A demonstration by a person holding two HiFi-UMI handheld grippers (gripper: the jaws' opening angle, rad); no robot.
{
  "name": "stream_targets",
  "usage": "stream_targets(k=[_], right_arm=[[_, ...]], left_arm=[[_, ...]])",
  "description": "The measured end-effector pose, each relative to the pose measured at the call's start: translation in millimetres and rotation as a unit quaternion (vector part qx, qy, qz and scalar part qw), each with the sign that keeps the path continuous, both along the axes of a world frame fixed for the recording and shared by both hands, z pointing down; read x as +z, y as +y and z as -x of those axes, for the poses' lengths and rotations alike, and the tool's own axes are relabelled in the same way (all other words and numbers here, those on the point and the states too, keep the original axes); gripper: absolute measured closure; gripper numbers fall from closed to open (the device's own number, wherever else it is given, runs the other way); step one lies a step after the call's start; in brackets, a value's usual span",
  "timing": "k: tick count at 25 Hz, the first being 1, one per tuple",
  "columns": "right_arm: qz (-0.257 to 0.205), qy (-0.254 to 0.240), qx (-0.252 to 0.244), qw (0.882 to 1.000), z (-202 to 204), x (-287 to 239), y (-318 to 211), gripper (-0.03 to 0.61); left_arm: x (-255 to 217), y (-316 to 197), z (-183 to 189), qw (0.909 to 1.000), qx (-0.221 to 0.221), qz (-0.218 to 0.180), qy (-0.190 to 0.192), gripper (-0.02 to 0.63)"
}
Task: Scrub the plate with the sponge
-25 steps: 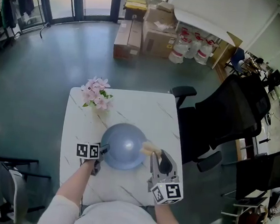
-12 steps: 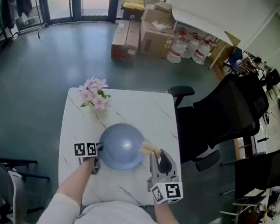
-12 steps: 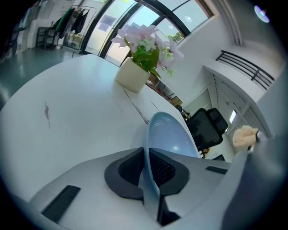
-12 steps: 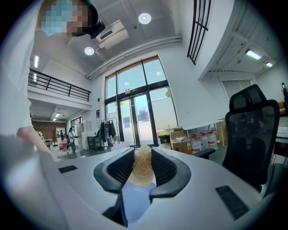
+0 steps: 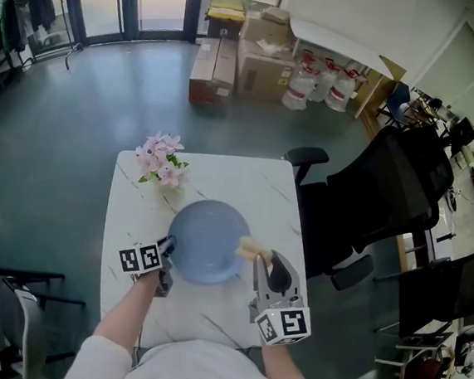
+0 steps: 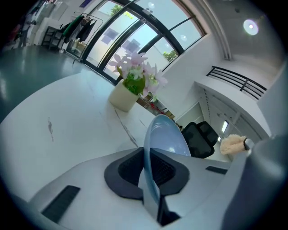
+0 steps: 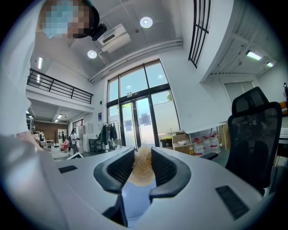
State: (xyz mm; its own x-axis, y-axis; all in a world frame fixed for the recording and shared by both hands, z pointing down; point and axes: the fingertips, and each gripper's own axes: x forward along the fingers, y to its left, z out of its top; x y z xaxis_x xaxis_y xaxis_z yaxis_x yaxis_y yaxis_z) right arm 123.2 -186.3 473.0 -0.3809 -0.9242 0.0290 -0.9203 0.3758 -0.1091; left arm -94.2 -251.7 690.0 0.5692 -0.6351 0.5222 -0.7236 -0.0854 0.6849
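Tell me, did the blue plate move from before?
Yes. The plate has tilted up off the table at its left rim, and its far edge now sits closer to the pink flowers.

Pale-blue plate [image 5: 207,240] tilted (one rim raised), tan sponge [image 5: 250,247] near its edge.

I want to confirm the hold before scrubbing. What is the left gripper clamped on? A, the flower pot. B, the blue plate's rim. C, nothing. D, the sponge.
B: the left gripper has just been closing its jaws and now pinches the blue plate by its rim.
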Motion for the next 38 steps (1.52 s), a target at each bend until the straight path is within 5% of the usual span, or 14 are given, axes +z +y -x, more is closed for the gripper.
stream_targets(k=[13,19,27,38], right_arm=[[-0.054,-0.001,-0.024,0.998,16,-41,10,0.459],[-0.076,-0.002,-0.032,0.997,23,-56,17,0.459],[-0.1,0.034,-0.068,0.992,48,-59,30,0.459],[-0.151,0.08,-0.136,0.976,109,-74,21,0.459]], left_arm=[[-117,-1,9,0.99,-0.018,-0.138,0.025,0.569],[-154,6,14,0.9807,-0.028,-0.194,0.005,0.569],[-179,20,7,0.9708,-0.019,-0.239,-0.007,0.569],[-189,36,-2,0.9679,-0.007,-0.251,-0.013,0.569]])
